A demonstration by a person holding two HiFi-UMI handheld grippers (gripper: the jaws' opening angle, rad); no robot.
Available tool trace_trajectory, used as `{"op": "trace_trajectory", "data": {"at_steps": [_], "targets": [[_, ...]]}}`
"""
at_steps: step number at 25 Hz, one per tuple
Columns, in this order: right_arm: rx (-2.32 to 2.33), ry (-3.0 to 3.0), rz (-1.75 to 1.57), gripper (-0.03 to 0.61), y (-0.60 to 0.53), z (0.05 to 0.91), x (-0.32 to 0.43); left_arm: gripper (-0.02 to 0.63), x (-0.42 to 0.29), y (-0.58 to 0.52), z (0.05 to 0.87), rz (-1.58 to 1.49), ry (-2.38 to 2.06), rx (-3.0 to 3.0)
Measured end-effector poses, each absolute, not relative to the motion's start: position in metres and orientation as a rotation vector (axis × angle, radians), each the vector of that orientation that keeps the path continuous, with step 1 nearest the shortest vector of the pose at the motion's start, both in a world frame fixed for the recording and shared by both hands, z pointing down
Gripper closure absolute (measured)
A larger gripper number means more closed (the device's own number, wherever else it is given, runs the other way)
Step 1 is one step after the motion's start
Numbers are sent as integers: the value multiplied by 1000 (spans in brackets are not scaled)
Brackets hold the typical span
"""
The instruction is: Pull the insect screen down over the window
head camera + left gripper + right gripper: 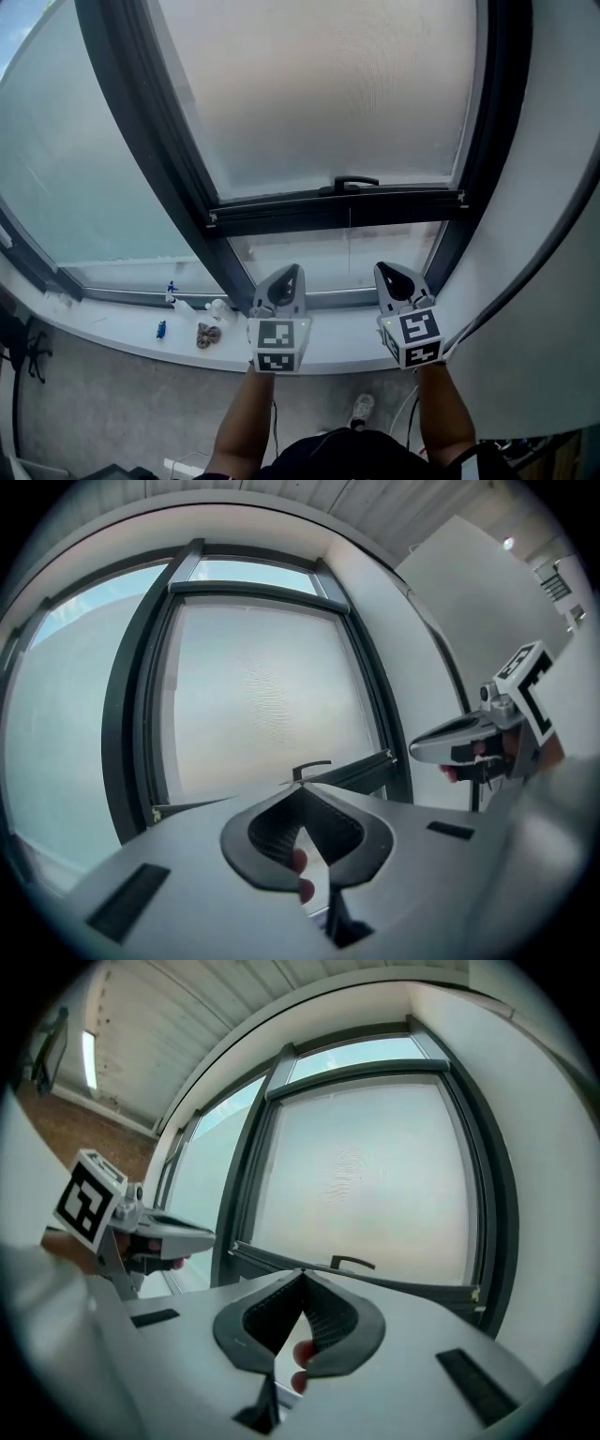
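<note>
The pale mesh insect screen point(328, 94) covers most of the dark-framed window. Its dark bottom bar point(337, 208) with a small handle point(356, 183) hangs a little above the sill, and a strip of bare glass shows below it. My left gripper point(291, 270) and right gripper point(384, 267) are side by side under the bar, pointing at the window and apart from it. Both are shut with nothing between the jaws. In the left gripper view the left gripper point(302, 787) has its tips together below the handle point(311, 766). The right gripper view shows the right gripper point(302, 1274) the same way, under the handle point(352, 1262).
A white windowsill point(122, 328) runs under the window and carries a small blue item point(161, 329), a brownish lump point(208, 334) and a white object point(220, 307). A white wall point(553, 187) closes the right side. A larger fixed pane point(84, 178) lies to the left.
</note>
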State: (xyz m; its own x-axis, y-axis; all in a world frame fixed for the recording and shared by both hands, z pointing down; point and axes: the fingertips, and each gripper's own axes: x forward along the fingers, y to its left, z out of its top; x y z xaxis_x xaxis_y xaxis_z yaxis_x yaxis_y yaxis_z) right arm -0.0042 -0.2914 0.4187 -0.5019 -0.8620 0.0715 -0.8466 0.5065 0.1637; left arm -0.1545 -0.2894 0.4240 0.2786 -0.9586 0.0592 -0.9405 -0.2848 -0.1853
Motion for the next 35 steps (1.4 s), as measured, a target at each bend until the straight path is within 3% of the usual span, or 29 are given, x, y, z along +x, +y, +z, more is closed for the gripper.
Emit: {"op": "trace_trajectory", "data": {"at_steps": [18,35], "targets": [[1632,-2543,-85,574,-157,441,-19,611,-178,-158,444,-85,1874,-2508],[1619,-2549,-119,575,-71,455,58,611,-90,-71,452,-132,1867,-2482]]}}
